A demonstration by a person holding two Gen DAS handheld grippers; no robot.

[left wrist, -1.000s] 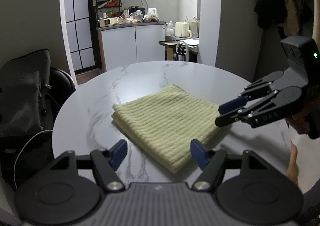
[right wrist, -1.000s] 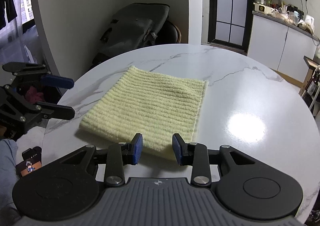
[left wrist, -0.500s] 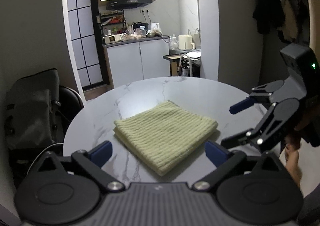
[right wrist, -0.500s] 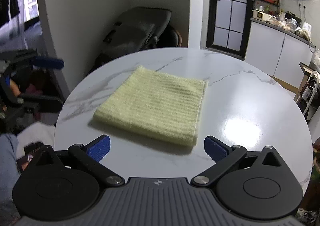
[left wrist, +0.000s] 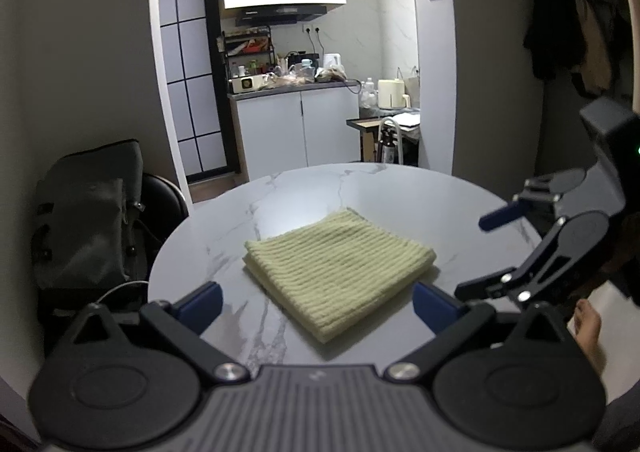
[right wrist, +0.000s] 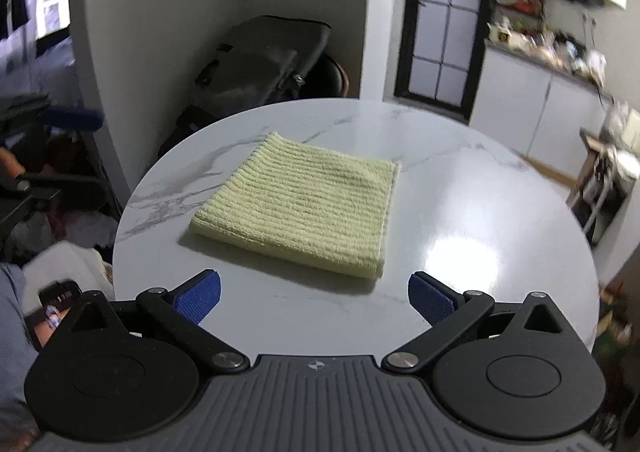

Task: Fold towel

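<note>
A pale yellow ribbed towel (left wrist: 338,266) lies folded into a square on the round white marble table (left wrist: 400,192); the right wrist view shows the same towel (right wrist: 304,206) flat and several layers thick. My left gripper (left wrist: 318,304) hangs back from the towel's near corner, open wide, nothing between its blue pads. My right gripper (right wrist: 314,296) is also open and empty, just short of the towel's near edge. The right gripper (left wrist: 520,256) shows at the right of the left wrist view, above the table's rim. The left gripper (right wrist: 44,156) appears blurred at the left of the right wrist view.
A dark bag on a chair (left wrist: 92,212) stands beside the table, seen too as the bag (right wrist: 260,60) beyond the far rim. A kitchen counter with white cabinets (left wrist: 296,124) lies behind. A glossy bare patch of table (right wrist: 472,252) is right of the towel.
Both grippers opened wide and drew back and up from the towel, which now looks smaller and lies untouched. The towel has not shifted.
</note>
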